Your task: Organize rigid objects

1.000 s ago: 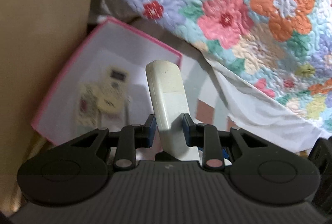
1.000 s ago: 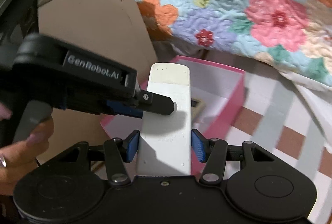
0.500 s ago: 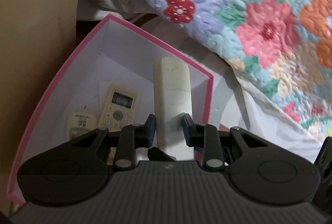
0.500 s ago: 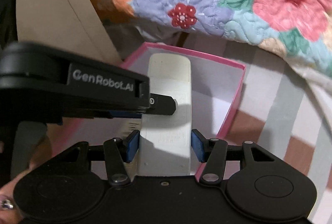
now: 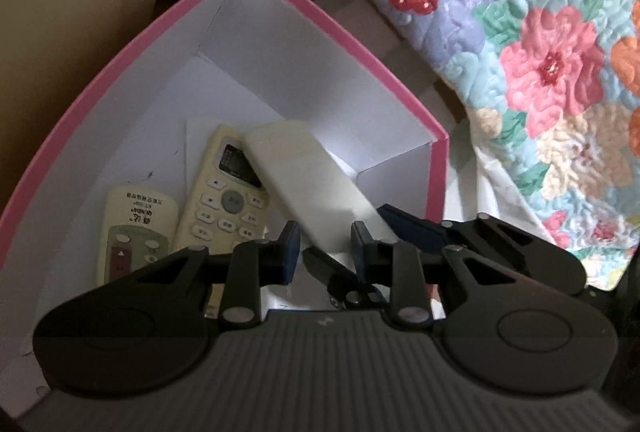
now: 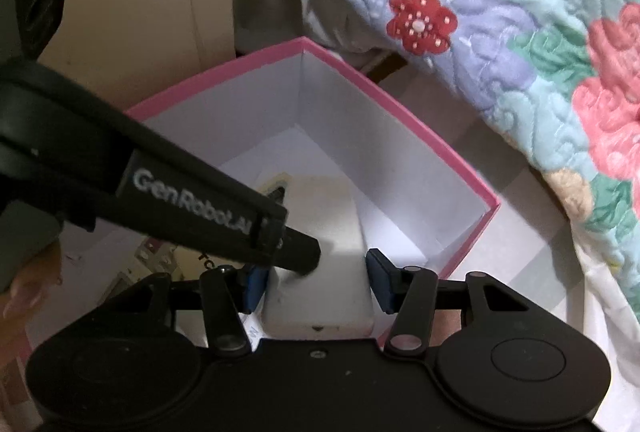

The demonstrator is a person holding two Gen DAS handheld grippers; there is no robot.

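1. Cardboard panel (image 5: 72,31), at nine to eleven o'clock in our left wrist view, standing beside the box

2. Pink box (image 5: 104,71), open-topped, white inside, filling the centre of both views; we log it as the collecting bin

3. Small remote (image 5: 136,228), printed label up, flat on the box floor at eight o'clock

4. Buttoned remote (image 5: 224,191), with display and keypad, flat just beside item 3 toward the centre

5. Plain white remote (image 5: 316,183), face blank, slanting from twelve o'clock down toward six, its far end low in the box and overlapping item 4. We judge it light, stiff and smooth-sided, so somewhat slippery; best taken across the narrow width near the lower end

6. Left gripper (image 5: 325,252), jaws apart, the near end of item 5 between them; the left pad clearly stands off it

7. Right gripper (image 6: 316,282), jaws spread to either side of item 5's near end, gaps showing at both pads; we cannot tell whether anything bears its weight

8. Floral quilt (image 5: 540,71), at one to four o'clock, outside the box
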